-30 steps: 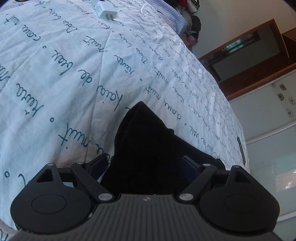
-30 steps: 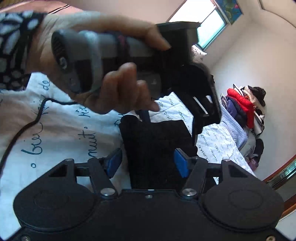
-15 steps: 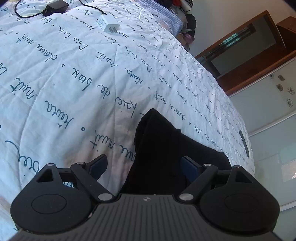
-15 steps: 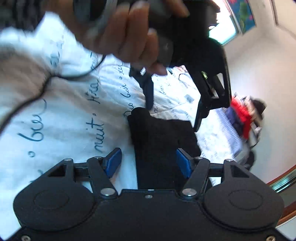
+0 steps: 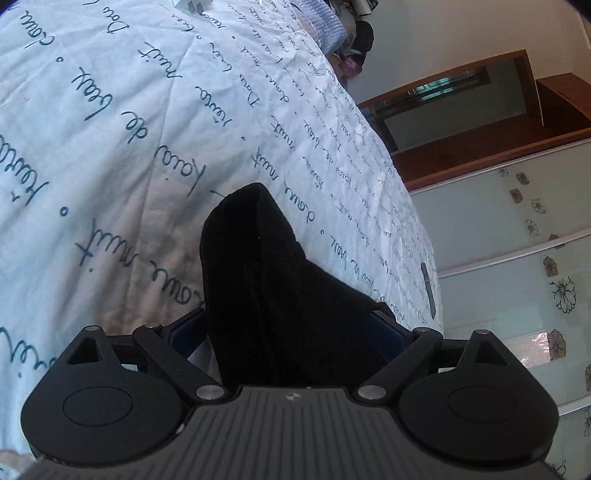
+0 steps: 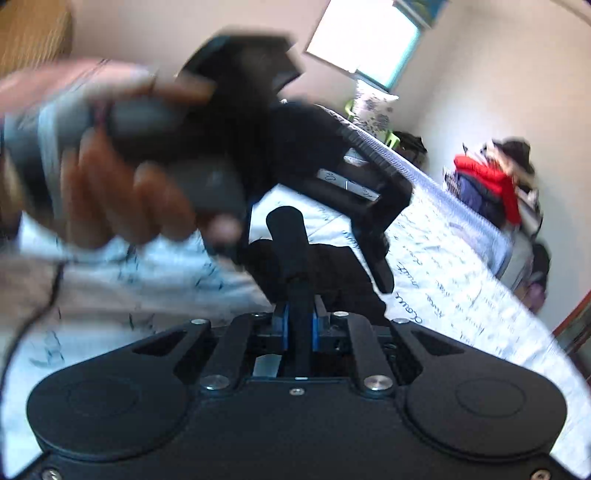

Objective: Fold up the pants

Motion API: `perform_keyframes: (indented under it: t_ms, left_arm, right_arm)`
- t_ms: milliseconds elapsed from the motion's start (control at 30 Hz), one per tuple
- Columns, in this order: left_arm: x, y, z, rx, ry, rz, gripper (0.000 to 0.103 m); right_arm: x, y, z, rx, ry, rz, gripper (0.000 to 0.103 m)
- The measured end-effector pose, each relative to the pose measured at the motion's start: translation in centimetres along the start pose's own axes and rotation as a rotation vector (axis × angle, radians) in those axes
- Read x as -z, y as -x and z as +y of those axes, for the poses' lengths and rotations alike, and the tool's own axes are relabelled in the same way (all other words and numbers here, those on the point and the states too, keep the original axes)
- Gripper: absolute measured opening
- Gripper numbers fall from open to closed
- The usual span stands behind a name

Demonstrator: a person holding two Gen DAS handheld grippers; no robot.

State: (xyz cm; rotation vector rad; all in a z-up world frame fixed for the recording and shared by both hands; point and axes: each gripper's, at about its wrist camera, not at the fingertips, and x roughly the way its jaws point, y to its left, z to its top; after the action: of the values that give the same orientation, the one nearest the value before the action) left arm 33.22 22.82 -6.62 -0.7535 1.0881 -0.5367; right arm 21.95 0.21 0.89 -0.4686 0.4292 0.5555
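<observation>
Black pants (image 5: pixel 266 280) lie bunched on a white bed sheet (image 5: pixel 110 147) printed with blue script. My left gripper (image 5: pixel 286 328) stands wide open, the bunched cloth between its blue pads (image 5: pixel 188 328) with a gap on the left side. In the right wrist view a hand (image 6: pixel 110 184) holds that left gripper just above the pants (image 6: pixel 332 269), its fingers (image 6: pixel 380 273) hanging down. My right gripper (image 6: pixel 298 325) is closing, its blue pads pinching a narrow upright fold (image 6: pixel 286 236) of the pants. This view is blurred by motion.
A white charger (image 5: pixel 188 4) and a blue knitted blanket (image 5: pixel 325 26) lie at the bed's far end. Beyond the bed edge are a wooden frame (image 5: pixel 461 92) and flowered glass panels (image 5: pixel 517 258). A clothes pile with a red jacket (image 6: pixel 491 184) stands by the wall. A black cable (image 6: pixel 37 306) crosses the sheet.
The right gripper's jaws, wide apart around the pants before, have closed on a fold of the cloth and lifted it. The hand with the left gripper shifted above it.
</observation>
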Motion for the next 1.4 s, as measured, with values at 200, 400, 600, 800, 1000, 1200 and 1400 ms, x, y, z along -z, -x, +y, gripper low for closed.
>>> perform_keyframes:
  t_ms: [200, 400, 600, 800, 1000, 1200, 1400]
  left_arm:
    - [0.2, -0.7, -2.0, -0.150, -0.075, -0.033, 0.022]
    - [2.9, 1.0, -5.0, -0.226, -0.177, -0.144, 0.021]
    - [7.8, 2.2, -11.9, -0.230, -0.271, -0.229, 0.021]
    - [12.9, 1.3, -18.3, -0.223, -0.330, -0.273, 0.021]
    - [18.0, -3.0, -24.8, -0.188, -0.444, -0.237, 0.021]
    - [21.5, -10.2, -29.4, -0.186, -0.499, -0.150, 0.022]
    - [25.5, -18.2, -33.0, -0.195, -0.616, -0.060, 0.022]
  right_arm:
    - [2.1, 1.7, -2.9, -0.159, -0.156, -0.035, 0.016]
    - [5.2, 1.3, -8.5, -0.159, -0.521, -0.017, 0.016]
    - [5.4, 3.3, -8.5, -0.160, -0.547, -0.078, 0.015]
    - [7.9, 10.0, -10.8, -0.115, -0.553, -0.145, 0.015]
    - [12.8, 15.2, -14.5, -0.053, -0.665, -0.193, 0.015]
    - [17.4, 17.2, -17.6, 0.055, -0.770, -0.183, 0.015]
    - [22.6, 19.1, -20.5, 0.165, -0.943, -0.177, 0.015]
